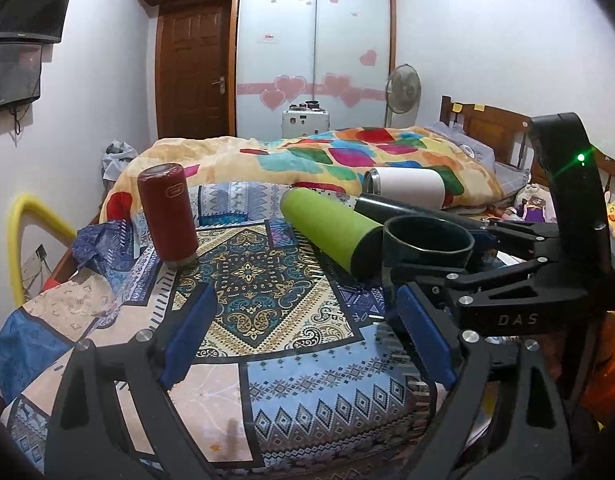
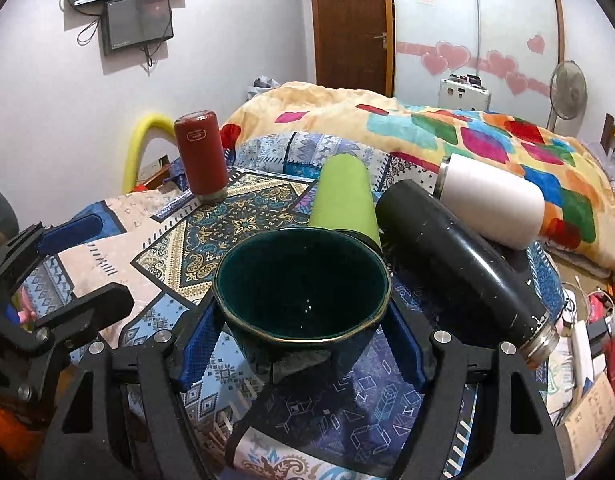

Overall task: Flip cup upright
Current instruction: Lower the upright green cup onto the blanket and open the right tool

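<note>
On the patterned cloth (image 1: 291, 368), the left view shows the left gripper (image 1: 307, 332) spread wide with nothing in it. A red bottle (image 1: 168, 216) stands apart.

Over in the right view, the right gripper (image 2: 301, 344) squeezes the dark green cup (image 2: 303, 292), mouth up, just beside the green bottle (image 2: 343, 196) and black bottle (image 2: 459, 268).
</note>
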A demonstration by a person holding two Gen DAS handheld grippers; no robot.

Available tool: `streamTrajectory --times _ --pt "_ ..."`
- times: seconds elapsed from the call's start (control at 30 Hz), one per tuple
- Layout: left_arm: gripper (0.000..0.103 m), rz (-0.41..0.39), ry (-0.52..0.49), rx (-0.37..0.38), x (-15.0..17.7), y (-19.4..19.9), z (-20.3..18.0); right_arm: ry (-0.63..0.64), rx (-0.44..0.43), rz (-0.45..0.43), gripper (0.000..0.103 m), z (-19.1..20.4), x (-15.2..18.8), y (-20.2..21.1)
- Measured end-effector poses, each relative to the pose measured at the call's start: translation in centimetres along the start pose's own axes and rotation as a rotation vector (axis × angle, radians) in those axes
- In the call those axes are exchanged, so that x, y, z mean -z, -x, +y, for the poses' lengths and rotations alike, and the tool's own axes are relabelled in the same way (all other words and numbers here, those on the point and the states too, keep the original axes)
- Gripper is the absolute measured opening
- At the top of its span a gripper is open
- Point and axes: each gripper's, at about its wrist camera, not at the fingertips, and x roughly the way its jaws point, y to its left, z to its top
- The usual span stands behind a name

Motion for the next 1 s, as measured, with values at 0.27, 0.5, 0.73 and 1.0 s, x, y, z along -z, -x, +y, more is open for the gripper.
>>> streamTrajectory --times 0.27,0.5,0.73,1.0 --pt "0.094 0.011 0.0 0.008 0.4 -0.3 -0.2 0.011 -0.002 -0.011 0.072 0.1 0.4 0.1" --pt "0.094 0.028 0.013 0.003 0.7 -0.7 0.1 0.033 0.014 -0.015 0.073 0.5 1.2 0.1" --pt "0.094 0.025 0.024 -0.004 0.4 0.0 0.0 0.022 0.018 -0.026 0.073 0.5 1.6 0.6" --pt "0.094 -0.027 0.006 -0.012 -0.8 2.9 -1.6 -0.023 0.008 -0.071 0.08 0.0 2.3 3.5"
